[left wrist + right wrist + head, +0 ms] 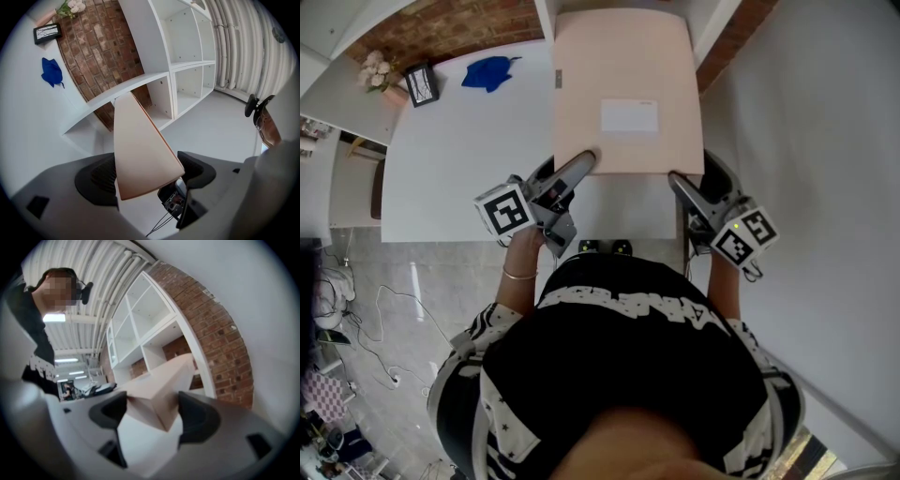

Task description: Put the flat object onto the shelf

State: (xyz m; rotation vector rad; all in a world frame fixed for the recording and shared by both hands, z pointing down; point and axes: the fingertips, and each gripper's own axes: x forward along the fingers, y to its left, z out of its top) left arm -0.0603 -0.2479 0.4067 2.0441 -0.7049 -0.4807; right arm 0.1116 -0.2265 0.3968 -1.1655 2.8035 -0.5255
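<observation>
- In the head view, at 12 o'clock from the person, the flat box (623, 84) lies broad face up, a white label (629, 116) on top.
- Its far end reaches between two white uprights of the shelf unit (187, 70). In the left gripper view that end meets a low shelf board. Whether it rests there cannot be told.
- Left gripper (581, 164): at the box's 7 o'clock corner. Jaws spread wide, the thin corner standing loose and tilted between them. Grip released.
- Right gripper (680, 183): at the box's 5 o'clock corner. Both pads press on the corner. Clamped on the box.
- White table (441, 169): runs to 9 o'clock of the box.
- Blue cloth (487, 72): on the table at 10 o'clock of the box, well apart from it.
- Small picture frame (422, 84) and flowers (375, 67): farther out at 9 o'clock, near the brick wall (103, 42).
</observation>
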